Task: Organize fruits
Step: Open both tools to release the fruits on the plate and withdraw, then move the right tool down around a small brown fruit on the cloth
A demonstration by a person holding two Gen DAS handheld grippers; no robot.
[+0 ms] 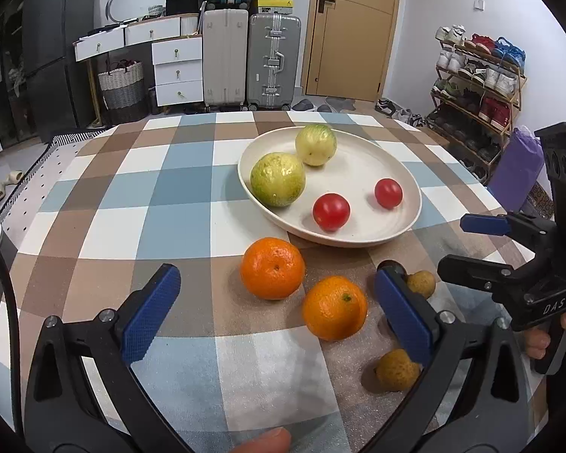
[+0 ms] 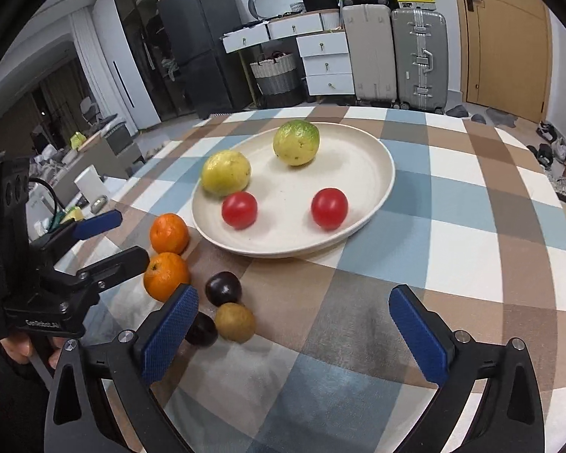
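Observation:
A cream plate [image 1: 407, 185] [image 2: 377, 151] holds two yellow-green guavas [image 1: 278, 179] [image 2: 296, 143] and two red tomatoes [image 1: 331, 211] [image 2: 329, 208]. On the checked cloth in front of it lie two oranges [image 1: 272, 268] [image 1: 334, 308] [image 2: 169, 233] [image 2: 166, 275], two brown longans [image 1: 397, 370] [image 1: 422, 284] [image 2: 234, 321] and two dark purple fruits [image 2: 223, 287] [image 2: 203, 334]. My left gripper [image 1: 279, 317] is open and empty, its fingers either side of the oranges. My right gripper [image 2: 302, 334] is open and empty over the cloth, to the right of the small fruits.
The table [image 1: 177, 158] is round with a checked cloth. Behind it stand suitcases [image 1: 273, 60], white drawers [image 1: 177, 71], a woven basket [image 1: 121, 85], a door [image 1: 352, 30] and a shoe rack [image 1: 479, 75] at the right. Each gripper shows in the other's view [image 1: 471, 241] [image 2: 120, 236].

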